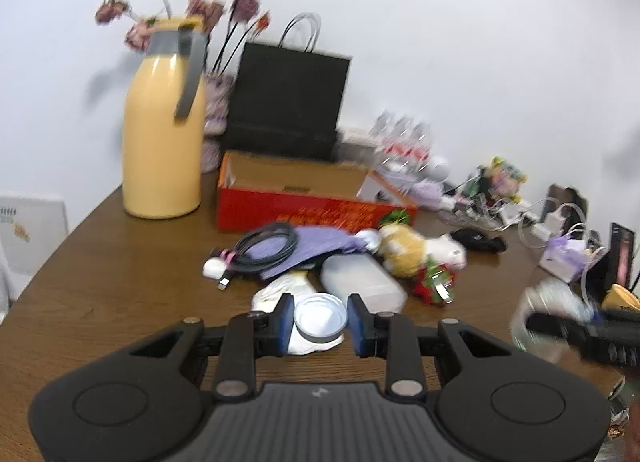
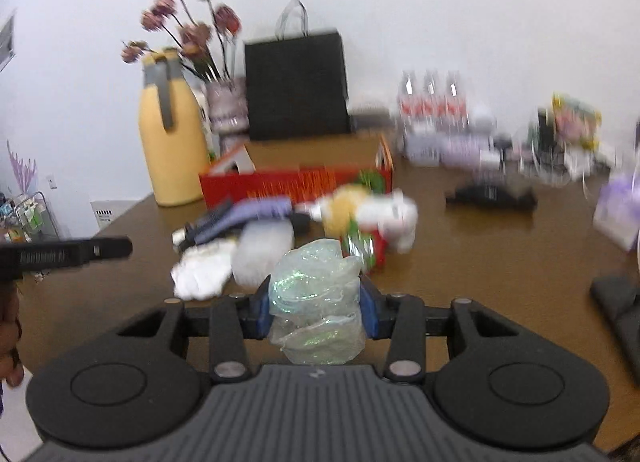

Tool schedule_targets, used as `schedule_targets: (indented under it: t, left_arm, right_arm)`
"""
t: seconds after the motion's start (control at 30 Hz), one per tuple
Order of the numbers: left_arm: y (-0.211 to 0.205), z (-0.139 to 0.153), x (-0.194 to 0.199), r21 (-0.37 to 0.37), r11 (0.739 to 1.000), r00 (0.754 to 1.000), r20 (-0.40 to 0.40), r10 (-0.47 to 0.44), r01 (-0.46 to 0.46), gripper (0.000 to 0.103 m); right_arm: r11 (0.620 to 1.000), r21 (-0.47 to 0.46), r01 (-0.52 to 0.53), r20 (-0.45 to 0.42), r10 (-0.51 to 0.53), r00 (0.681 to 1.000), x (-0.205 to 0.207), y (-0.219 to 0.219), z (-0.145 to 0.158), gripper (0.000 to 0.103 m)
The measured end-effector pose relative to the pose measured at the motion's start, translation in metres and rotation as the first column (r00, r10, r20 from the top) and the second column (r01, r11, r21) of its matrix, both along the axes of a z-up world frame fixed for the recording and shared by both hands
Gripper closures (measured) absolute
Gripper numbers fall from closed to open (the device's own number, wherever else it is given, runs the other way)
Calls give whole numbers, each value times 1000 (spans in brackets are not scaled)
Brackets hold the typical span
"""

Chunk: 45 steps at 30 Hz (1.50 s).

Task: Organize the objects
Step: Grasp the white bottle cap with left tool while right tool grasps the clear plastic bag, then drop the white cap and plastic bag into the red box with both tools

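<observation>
My left gripper (image 1: 319, 324) points forward and slightly downward over the brown bench (image 1: 120, 262). Its blue fingers (image 1: 285, 322) pinch a small round container with a white lid (image 1: 319, 317), low in the centre of the left wrist view. Whether the container is clear of the white cloth (image 1: 280, 294) behind it I cannot tell.

My right gripper (image 2: 316, 312) is angled the same way, and its fingers (image 2: 262, 310) are closed on a crumpled, iridescent clear plastic bag (image 2: 316, 302) that bulges above and below them, at lower centre of the right wrist view. In the left wrist view that bag and the right gripper's dark body show at the right edge; in the right wrist view the left gripper's dark tip juts in from the left edge.

Beyond my fingers, mid-frame, lies a heap: a coiled black cable (image 1: 264, 248) on a purple cloth (image 1: 316, 244), a frosted plastic box (image 1: 360, 282) and a yellow-and-white plush toy (image 1: 420, 250). Behind it stands an open red cardboard box (image 1: 296, 212), with a yellow thermos jug (image 1: 162, 130) to its left and a black paper bag (image 1: 288, 98) behind it. Both views are blurred.
</observation>
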<state>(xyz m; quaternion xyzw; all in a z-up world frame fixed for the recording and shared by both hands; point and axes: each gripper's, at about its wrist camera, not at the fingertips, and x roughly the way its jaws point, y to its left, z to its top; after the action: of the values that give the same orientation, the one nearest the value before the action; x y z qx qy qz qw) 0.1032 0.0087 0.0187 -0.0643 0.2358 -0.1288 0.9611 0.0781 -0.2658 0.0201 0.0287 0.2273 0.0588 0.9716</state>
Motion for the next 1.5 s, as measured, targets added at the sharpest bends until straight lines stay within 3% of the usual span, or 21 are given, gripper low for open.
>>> schedule_targets:
  t: [0.13,0.3,0.4,0.47,0.53,0.63,0.73,0.8,0.9,0.93,0.97,1.03,1.07,1.13,1.17,1.23,1.3,1.37,1.5]
  left_arm:
    - [4,-6,-5,-40,999,999,-44,-8,6,76]
    - [12,0,14,9,1000,1000,-5,-4,4,76]
    - [14,7,48,12,999,999,-23,-32,32,76]
    - [15,18,80,16,997,997,-23,-70,70,76]
    - [13,30,117,43,997,997,-22,-70,71,76]
    - [3,45,192,81,995,998,-35,-49,52,76]
    - [-10,48,272,85,995,996,-79,-47,53,76]
    - [-23,41,324,131,991,994,-112,-13,28,76]
    - [-30,21,400,136,990,978,-197,72,-45,76]
    - [-29,10,425,125,990,968,-231,93,-65,71]
    - [-28,1,444,129,989,961,-255,101,-70,57]
    - [-26,-18,473,164,982,941,-309,140,-92,43]
    - [-25,-24,484,192,976,930,-331,160,-100,43]
    - [-20,-24,488,196,972,928,-320,191,-132,40]
    - [-18,-21,484,187,973,934,-303,189,-137,33]
    - [-16,-11,464,173,978,957,-242,158,-118,24]
    - [-19,3,442,193,977,973,-188,131,-94,24]
    - [-20,23,407,205,976,985,-143,102,-71,24]
    - [-9,63,314,122,992,998,-62,31,-24,15]
  right_arm:
    - [1000,-18,-9,55,10,998,1,8,18,61]
    - [1000,4,11,28,-11,1000,36,-4,23,61]
    - [998,14,69,58,-70,996,58,-13,34,61]
    - [999,-29,17,79,-15,997,84,-14,46,61]
    - [998,-71,2,105,5,995,118,-13,58,61]
    - [998,-49,-28,92,33,995,185,-17,61,61]
    - [997,-12,-79,27,79,997,268,-20,51,60]
    - [996,-48,-73,-18,72,997,333,-18,43,60]
    - [998,2,-61,-133,60,989,424,-22,28,58]
    - [998,13,-59,-167,61,984,448,-22,22,53]
    - [998,-15,-55,-198,51,979,473,-21,12,49]
    - [993,-116,-26,-255,-4,967,508,-17,-11,45]
    - [989,-150,7,-292,-51,955,524,-17,-24,45]
    - [992,-117,37,-324,-73,943,531,-22,-31,43]
    - [995,-84,49,-317,-74,946,525,-24,-28,29]
    - [998,-45,39,-260,-49,964,503,-25,-15,12]
    - [997,-74,-1,-179,-13,984,474,-19,8,12]
    - [993,-113,-21,-105,9,994,434,-15,32,4]
    - [994,-75,-77,-22,76,997,339,-14,63,0]
